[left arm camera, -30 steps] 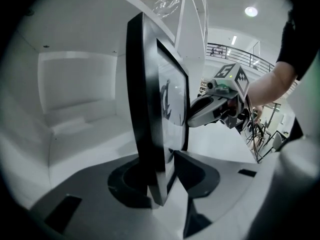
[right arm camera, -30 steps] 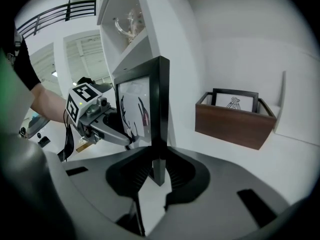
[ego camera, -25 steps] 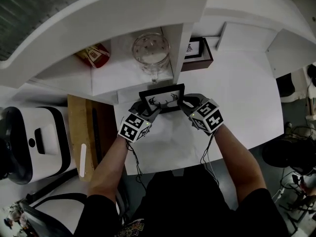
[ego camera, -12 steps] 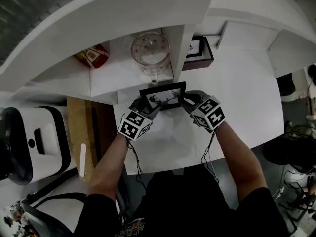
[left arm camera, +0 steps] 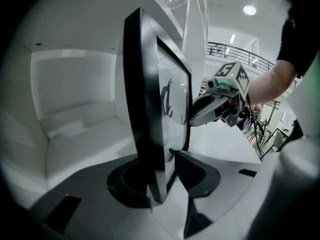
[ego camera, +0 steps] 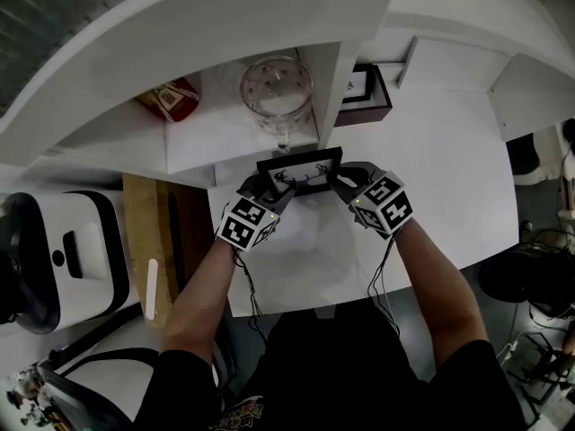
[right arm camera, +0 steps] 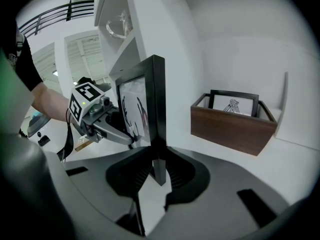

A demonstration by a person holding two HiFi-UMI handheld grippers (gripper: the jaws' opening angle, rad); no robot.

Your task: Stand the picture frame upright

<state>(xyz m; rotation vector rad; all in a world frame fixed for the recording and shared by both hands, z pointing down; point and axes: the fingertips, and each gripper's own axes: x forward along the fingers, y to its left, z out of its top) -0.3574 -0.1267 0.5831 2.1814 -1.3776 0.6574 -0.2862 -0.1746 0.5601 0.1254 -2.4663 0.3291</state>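
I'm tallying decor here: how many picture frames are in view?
2. The black deer-print picture frame is gripped at its sides by the left gripper and right gripper; a second black frame stands in the brown wooden box behind, to the right. Others may be hidden.

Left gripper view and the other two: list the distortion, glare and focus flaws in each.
Left gripper view: heavy fisheye, dark rounded corners, the black picture frame bows, a ceiling lamp flares. Right gripper view: same fisheye vignette, the brown wooden box is sharp. Head view: wide-angle bend curves the white shelf edges.
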